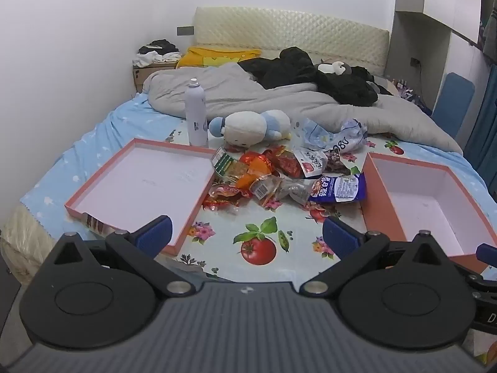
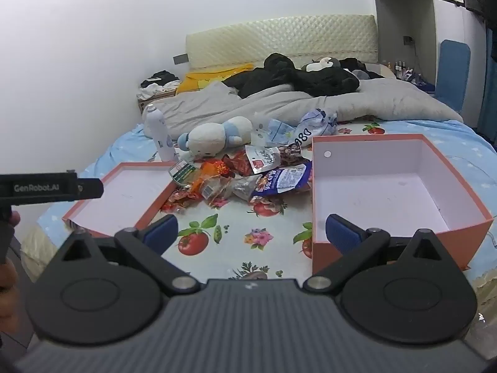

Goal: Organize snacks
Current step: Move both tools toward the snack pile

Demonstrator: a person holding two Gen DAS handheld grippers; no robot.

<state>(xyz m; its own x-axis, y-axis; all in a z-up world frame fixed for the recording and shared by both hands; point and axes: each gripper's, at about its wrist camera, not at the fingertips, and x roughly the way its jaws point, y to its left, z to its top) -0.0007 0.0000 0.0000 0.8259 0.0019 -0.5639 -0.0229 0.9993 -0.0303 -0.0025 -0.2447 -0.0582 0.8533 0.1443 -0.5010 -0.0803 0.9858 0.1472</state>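
- Left gripper (image 1: 247,236): fingers spread wide with nothing between them, over a bare stretch of the fruit-print cloth (image 1: 257,248).
- Right gripper (image 2: 251,233): fingers likewise wide apart and empty; its right fingertip overlaps the near rim of the deep box (image 2: 400,227).
- Snack pile (image 1: 279,174) lies at 12 o'clock, between the shallow lid (image 1: 143,183) at 10 and the deep box at 2; packets touch both inner edges.
- Plush toy (image 1: 251,127) and spray can (image 1: 195,112) stand just beyond the pile.

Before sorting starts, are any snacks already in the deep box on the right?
No, the deep box shows only its bare white inside.
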